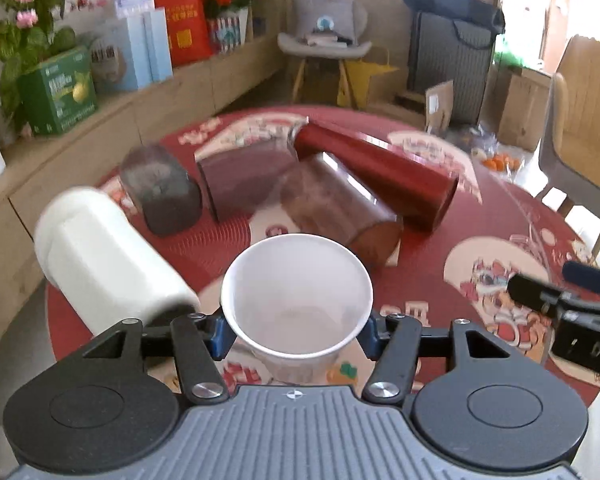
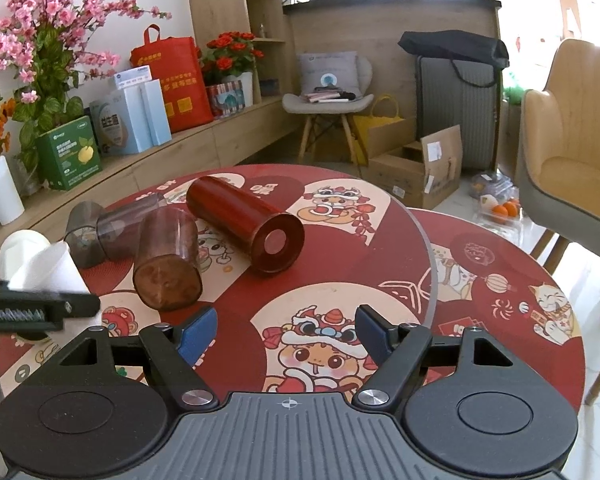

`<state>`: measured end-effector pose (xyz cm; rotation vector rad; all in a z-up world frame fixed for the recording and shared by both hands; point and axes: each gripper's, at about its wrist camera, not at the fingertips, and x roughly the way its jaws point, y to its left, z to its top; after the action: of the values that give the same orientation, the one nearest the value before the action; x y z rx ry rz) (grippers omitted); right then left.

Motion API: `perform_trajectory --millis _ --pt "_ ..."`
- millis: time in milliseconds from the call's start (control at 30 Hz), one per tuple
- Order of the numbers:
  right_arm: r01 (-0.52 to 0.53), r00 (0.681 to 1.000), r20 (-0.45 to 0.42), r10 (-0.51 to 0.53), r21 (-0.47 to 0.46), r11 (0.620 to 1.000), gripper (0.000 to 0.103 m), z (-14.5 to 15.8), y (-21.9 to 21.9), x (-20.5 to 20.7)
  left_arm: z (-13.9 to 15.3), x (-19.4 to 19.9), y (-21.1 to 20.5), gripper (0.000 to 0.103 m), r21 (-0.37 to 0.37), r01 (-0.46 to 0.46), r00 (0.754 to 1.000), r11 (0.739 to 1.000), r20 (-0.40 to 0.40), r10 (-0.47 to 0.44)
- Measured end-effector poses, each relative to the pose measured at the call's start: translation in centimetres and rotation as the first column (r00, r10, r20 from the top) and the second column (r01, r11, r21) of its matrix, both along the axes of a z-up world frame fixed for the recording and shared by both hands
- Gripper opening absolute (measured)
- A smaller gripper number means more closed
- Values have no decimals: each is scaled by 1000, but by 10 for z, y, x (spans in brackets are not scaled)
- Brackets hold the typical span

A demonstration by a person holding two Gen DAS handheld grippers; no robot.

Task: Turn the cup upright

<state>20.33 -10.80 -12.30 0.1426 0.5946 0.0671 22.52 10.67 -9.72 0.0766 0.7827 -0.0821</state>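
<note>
White paper cup (image 1: pixel 296 300): held between the blue fingers (image 1: pixel 220 338) of the left gripper (image 1: pixel 296 338), which press its wall on both sides just under the rim. Mouth faces up toward the camera; interior looks empty. It sits low over the near-left part of the worktop (image 1: pixel 480 232); whether its base touches, I cannot tell. The side grip presumably lets the wrist roll it mouth-up.

Right gripper (image 2: pixel 286 330): fingers spread wide, nothing between them, over the worktop's lion print, likely on standby.

Behind the cup, all lying on their sides: white tumbler (image 1: pixel 108 260), brown clear tumbler (image 1: pixel 340 208), red metal cup (image 1: pixel 376 172), two smoky clear cups (image 1: pixel 160 192). None shows contents.
</note>
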Motion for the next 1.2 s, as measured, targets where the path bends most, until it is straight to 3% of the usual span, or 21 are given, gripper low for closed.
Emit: perform_trajectory --millis 467,700,800,900,1067,1200 --pt "-1 1000 5 1 7 1000 73 1 -1 -1 -4 -15 9 61 16 -35 999 999 16 35" --pt "-3 1000 5 3 8 1000 73 1 0 -1 -18 -20 9 62 5 -31 999 1000 -36 31" --pt "-3 1000 8 3 11 1000 73 2 -1 -2 -15 -22 12 72 -16 -19 998 1000 -53 18" --pt "-2 1000 7 2 14 1000 73 2 -1 -2 -10 -26 14 93 -22 -16 999 1000 -36 15" --pt "-9 1000 -4 9 29 1000 73 3 -3 -1 1 -34 15 97 22 10 997 1000 -70 -9" --pt "-19 1000 -23 20 43 999 74 3 -3 -3 15 -49 27 97 16 27 997 999 -69 -26"
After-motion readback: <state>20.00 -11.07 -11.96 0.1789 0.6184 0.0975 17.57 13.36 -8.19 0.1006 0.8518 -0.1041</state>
